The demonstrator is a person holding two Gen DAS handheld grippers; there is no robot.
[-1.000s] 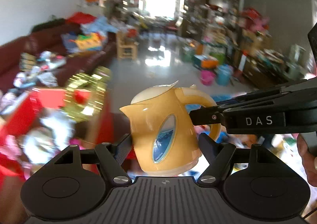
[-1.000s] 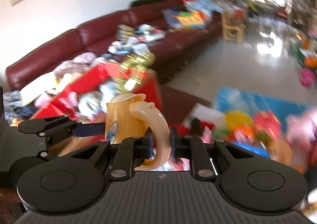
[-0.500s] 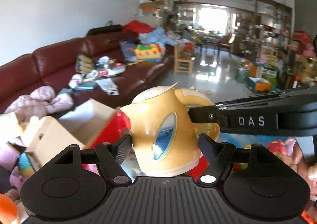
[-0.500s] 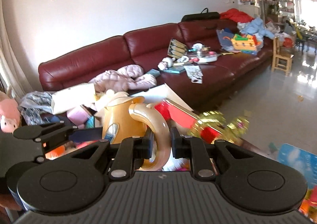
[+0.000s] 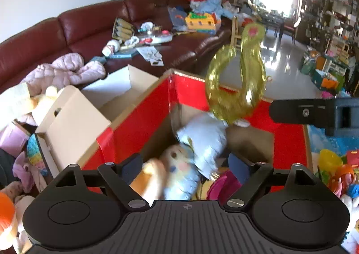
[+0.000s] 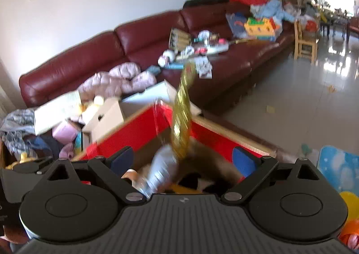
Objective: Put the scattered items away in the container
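Observation:
The container, a cardboard box with red inner flaps (image 5: 143, 119) (image 6: 134, 135), lies right under both grippers. My left gripper (image 5: 186, 164) hangs over it, jaws opening, nothing pressed between them. My right gripper (image 6: 182, 158) is beside it, jaws also opening and empty; one of its fingers (image 5: 303, 111) shows at the right of the left wrist view. A blurred yellow-orange shape (image 5: 147, 177), apparently the kettle, lies down in the box among a pale blue soft toy (image 5: 202, 139) (image 6: 159, 168). A gold foil balloon (image 5: 237, 88) (image 6: 182, 123) sticks up out of the box.
A maroon sofa (image 6: 89, 67) strewn with clothes and toys runs behind the box. A white cardboard box (image 5: 74, 123) stands to the left. Bright toys (image 5: 329, 164) lie on a blue mat (image 6: 341, 168) at the right. Glossy floor (image 6: 303, 97) stretches beyond.
Both grippers were shut on the yellow kettle, left on the body and right on the handle. Their jaws have spread, the kettle has dropped from between them, and both views swung over the box.

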